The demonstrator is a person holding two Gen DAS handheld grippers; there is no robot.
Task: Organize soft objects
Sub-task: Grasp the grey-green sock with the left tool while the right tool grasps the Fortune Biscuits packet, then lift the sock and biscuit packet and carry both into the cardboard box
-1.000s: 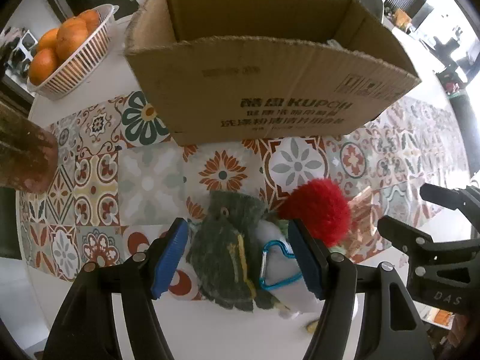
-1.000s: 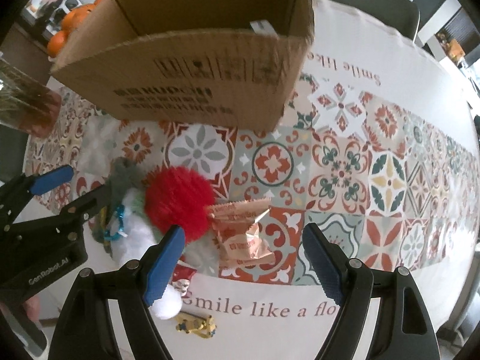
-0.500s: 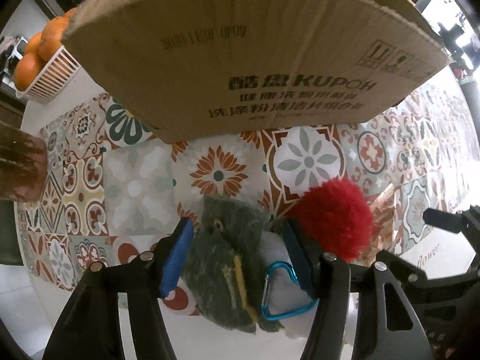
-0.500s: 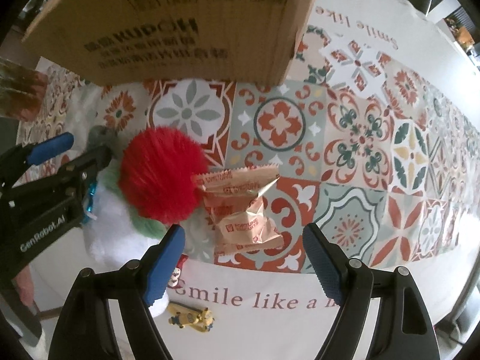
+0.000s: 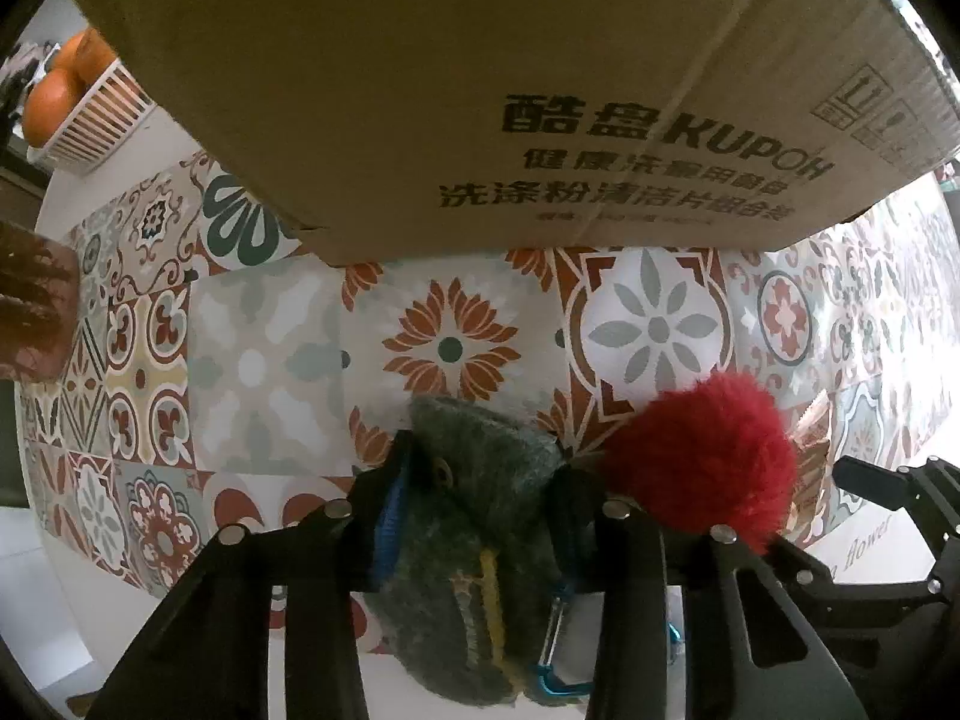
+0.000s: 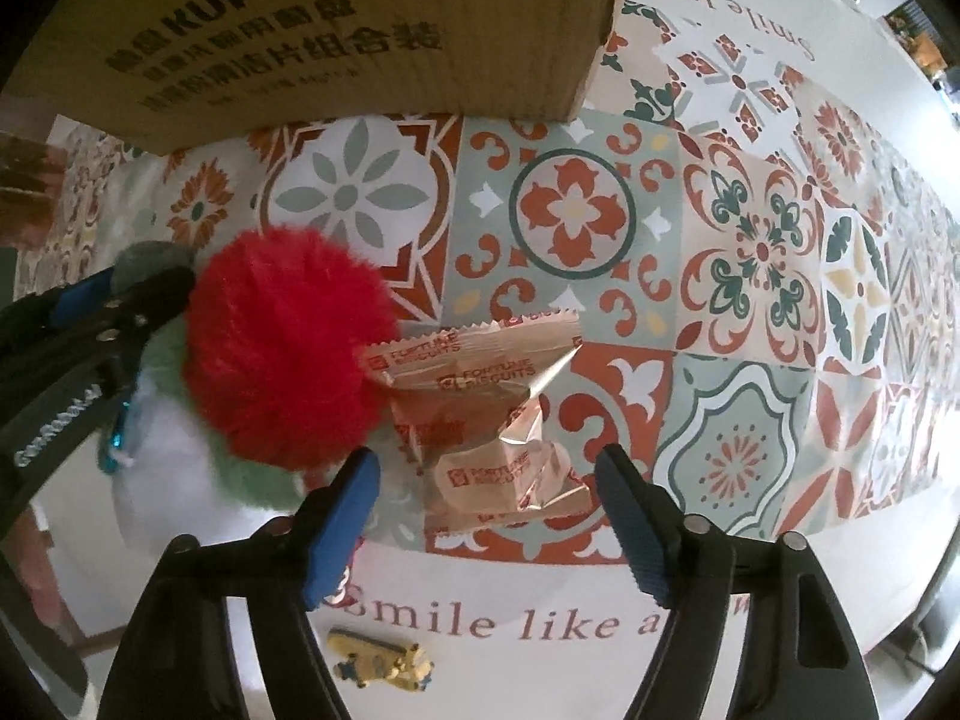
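My left gripper [image 5: 480, 516] is shut on a dark green felt pouch [image 5: 474, 540] with a yellow cord and a blue carabiner [image 5: 555, 684], low over the patterned table runner. A red pompom [image 5: 702, 462] lies just right of it; it also shows in the right wrist view [image 6: 282, 342], resting on white and pale green fluff [image 6: 174, 480]. My right gripper [image 6: 486, 498] is open, its jaws on either side of a pile of fortune biscuit packets [image 6: 486, 414]. A cardboard box [image 5: 510, 90] stands close ahead.
A white basket of oranges [image 5: 78, 102] stands at the far left, a brown object [image 5: 30, 306] at the left edge. A small yellow toy [image 6: 384, 663] lies on the white cloth near the table's front edge. The left gripper [image 6: 72, 372] shows in the right wrist view.
Both grippers have moved down and forward toward the table and box. The left jaws have closed from wide open onto the green pouch. The right jaws stay open, now around the packets.
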